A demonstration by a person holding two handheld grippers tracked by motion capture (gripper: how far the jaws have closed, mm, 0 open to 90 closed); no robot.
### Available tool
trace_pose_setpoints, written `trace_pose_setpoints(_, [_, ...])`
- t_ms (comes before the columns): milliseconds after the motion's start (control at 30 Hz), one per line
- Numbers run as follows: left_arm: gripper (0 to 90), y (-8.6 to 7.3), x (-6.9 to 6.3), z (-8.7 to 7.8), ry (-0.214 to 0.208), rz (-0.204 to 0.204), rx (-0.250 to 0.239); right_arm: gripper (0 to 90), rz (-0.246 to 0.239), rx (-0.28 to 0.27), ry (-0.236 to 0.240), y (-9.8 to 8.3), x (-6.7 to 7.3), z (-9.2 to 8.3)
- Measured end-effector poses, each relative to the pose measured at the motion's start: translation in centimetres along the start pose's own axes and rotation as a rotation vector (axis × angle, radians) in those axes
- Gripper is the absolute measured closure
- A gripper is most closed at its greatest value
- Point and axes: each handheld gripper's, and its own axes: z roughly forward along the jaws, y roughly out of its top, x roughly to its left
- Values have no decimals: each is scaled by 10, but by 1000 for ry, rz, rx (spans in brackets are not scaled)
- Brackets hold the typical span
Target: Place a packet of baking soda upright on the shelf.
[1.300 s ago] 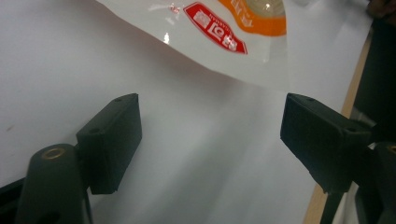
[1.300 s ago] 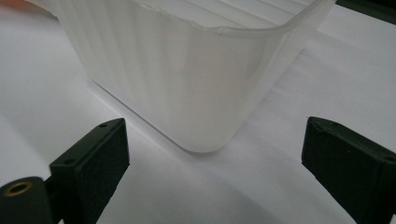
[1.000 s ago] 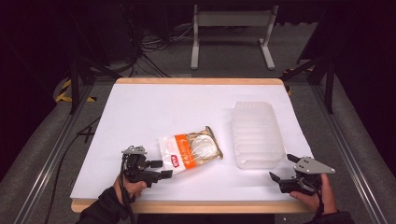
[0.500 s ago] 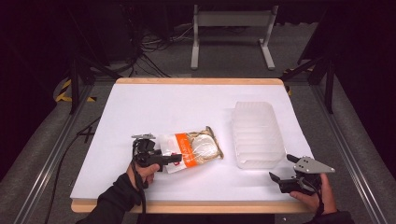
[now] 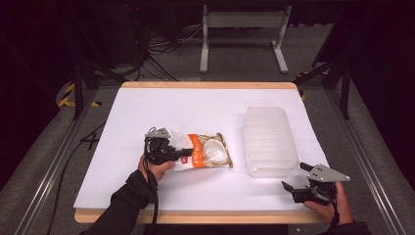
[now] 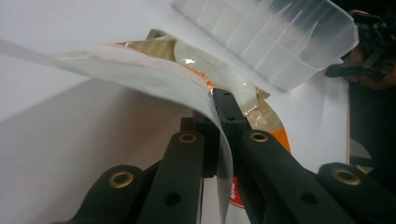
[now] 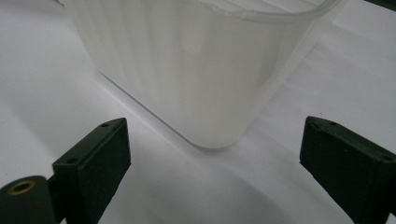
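Moved up from the desk's near edge, the left gripper (image 5: pixel 182 154) has just closed its fingers on the snack bag (image 5: pixel 205 151) at mid-desk, beside the clear tub (image 5: pixel 270 139). Left gripper view: fingers (image 6: pixel 229 112) clamp the bag's white edge. Right gripper view: fingers (image 7: pixel 93 163) stand apart before the tub (image 7: pixel 196 65).

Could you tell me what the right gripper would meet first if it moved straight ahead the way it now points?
Most likely the translucent plastic container: the right gripper, jaws open, faces its near corner over bare table.
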Motion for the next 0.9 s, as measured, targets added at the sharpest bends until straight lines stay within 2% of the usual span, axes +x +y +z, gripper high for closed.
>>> trace_pose_setpoints(67, [897,6,-4,-2,6,33,14,92,2,0,1,0,0,0])
trace_pose_setpoints(133, [897,14,-6,-7,16,103,40,94,5,-1,2,0,0,0])
trace_pose_setpoints(267, [898,33,-11,-17,36,198,83,95,4,0,2,0,1,0])
trace_pose_setpoints(400, [897,57,-29,-27,118,333,153,95,9,3,4,0,0,0])
trace_pose_setpoints(433, [898,60,-32,-28,121,351,155,96,8,3,5,0,0,0])
trace_pose_setpoints(467, [898,65,-37,-30,133,386,169,96,8,2,5,0,0,1])
trace_pose_setpoints(500, [897,68,-42,-31,155,414,182,95,8,3,5,0,0,1])
trace_pose_setpoints(533, [897,72,-48,-32,174,461,203,96,7,4,4,0,0,1])
trace_pose_setpoints(567, [898,72,-48,-32,174,461,203,96,7,4,4,0,0,1])
trace_pose_setpoints(700, [899,79,-61,-34,185,524,224,96,7,5,6,0,0,1])
trace_pose_setpoints(800, [899,85,-67,-37,208,553,241,96,8,3,8,0,0,1])
trace_pose_setpoints(900, [899,88,-72,-38,195,577,250,96,10,2,10,0,0,1])
